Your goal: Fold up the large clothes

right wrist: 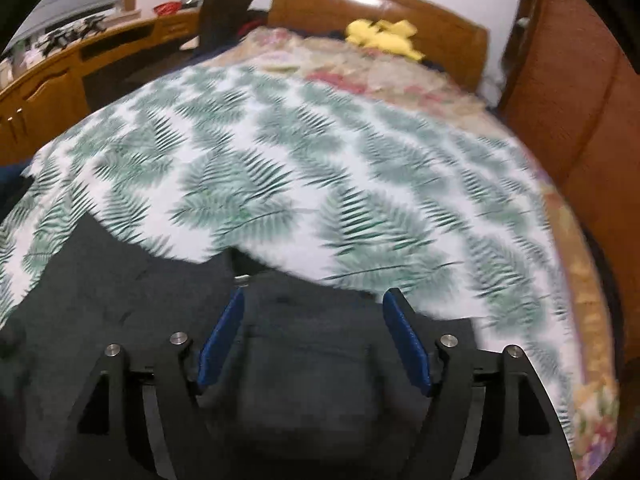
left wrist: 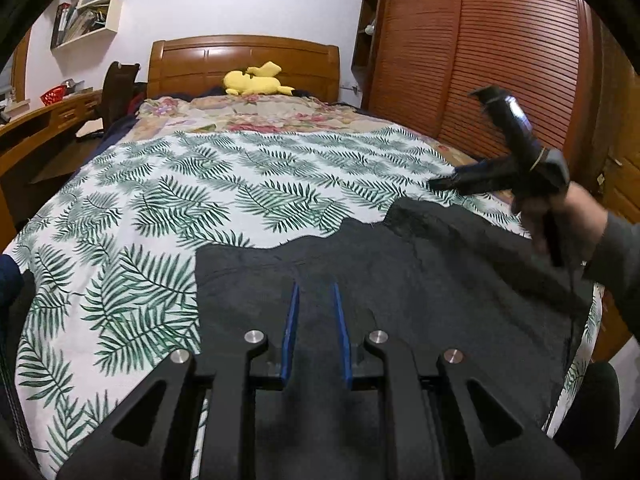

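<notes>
On the near end of the bed [left wrist: 132, 200], over its fern-print cover, lies the dark garment [left wrist: 400, 280]. Only the left wrist view shows the right gripper [left wrist: 464, 140] lifted above the cloth in a person's hand [left wrist: 560, 216], fingers spread and empty. The left gripper [left wrist: 316, 292] stands narrowly parted over the garment; whether it pinches cloth is unclear. A yellow plush [left wrist: 256, 80] rests by the headboard.

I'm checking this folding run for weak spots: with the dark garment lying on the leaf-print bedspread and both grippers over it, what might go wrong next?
1. The right gripper stands open above the dark garment, holding nothing, so that side may slump or crease.
2. The left gripper has its jaws nearly closed; whether cloth is pinched is unclear, so a pull might slip.
3. A low pinch could also catch the leaf-print bedspread beneath.
</notes>
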